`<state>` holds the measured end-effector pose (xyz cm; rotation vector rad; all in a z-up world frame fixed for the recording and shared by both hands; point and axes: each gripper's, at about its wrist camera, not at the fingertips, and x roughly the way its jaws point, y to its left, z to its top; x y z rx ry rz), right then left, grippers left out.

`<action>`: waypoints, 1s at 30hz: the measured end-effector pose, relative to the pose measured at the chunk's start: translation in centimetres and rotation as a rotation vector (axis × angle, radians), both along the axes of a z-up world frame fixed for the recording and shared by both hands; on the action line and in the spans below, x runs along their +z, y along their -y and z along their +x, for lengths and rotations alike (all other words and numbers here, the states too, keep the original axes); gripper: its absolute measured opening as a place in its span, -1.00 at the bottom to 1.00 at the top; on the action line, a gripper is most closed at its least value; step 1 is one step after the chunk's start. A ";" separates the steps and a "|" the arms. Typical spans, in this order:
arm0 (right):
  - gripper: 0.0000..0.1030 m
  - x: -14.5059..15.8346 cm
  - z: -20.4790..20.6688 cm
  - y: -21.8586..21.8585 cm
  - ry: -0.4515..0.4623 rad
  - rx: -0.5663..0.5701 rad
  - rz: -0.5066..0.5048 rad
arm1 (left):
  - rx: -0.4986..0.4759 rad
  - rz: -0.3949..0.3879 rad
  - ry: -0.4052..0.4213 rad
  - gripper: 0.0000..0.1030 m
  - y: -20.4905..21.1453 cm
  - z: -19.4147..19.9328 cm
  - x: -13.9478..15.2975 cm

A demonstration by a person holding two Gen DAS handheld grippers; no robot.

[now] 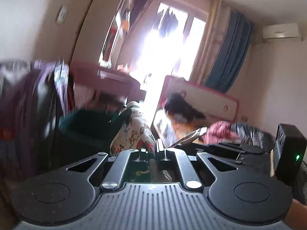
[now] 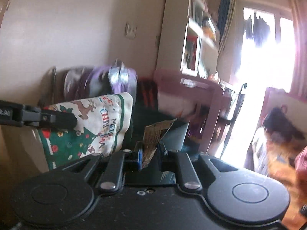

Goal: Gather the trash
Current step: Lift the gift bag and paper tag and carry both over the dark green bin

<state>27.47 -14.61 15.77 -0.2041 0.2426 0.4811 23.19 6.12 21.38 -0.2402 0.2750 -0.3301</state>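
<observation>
While both views blur, the left tool (image 1: pixel 151 149) is clamped on a Christmas-print cloth bag (image 1: pixel 134 132), which rises toward twelve o'clock from its fingers. The right tool (image 2: pixel 149 151) is clamped on a scrap of printed card (image 2: pixel 155 136), leaning toward one o'clock. The bag looks soft and light, best pinched at its hem; the card, probably thin and stiff, would crease, so it wants an edge grip.

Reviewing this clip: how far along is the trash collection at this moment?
Nothing shows as binned yet. In hand: the left hand-held gripper is shut on a Christmas-print cloth bag, and the right hand-held gripper on a scrap of printed cardboard. Left: getting the scrap into the bag.
</observation>
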 end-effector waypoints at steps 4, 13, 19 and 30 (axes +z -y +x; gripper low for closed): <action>-0.74 3.7 0.8 -0.5 0.067 -0.012 0.024 | 0.043 0.041 0.097 -0.88 0.6 0.2 4.5; -0.74 6.2 5.5 -1.8 0.075 -0.040 0.039 | 0.140 0.109 0.138 -0.88 1.2 6.2 4.5; -0.74 4.6 8.8 -3.9 0.007 -0.030 0.003 | 0.191 0.126 0.060 -0.87 -0.3 12.0 1.2; -0.74 0.1 12.9 -7.5 -0.126 0.023 -0.112 | 0.209 0.191 -0.141 -0.87 -1.7 18.2 -5.3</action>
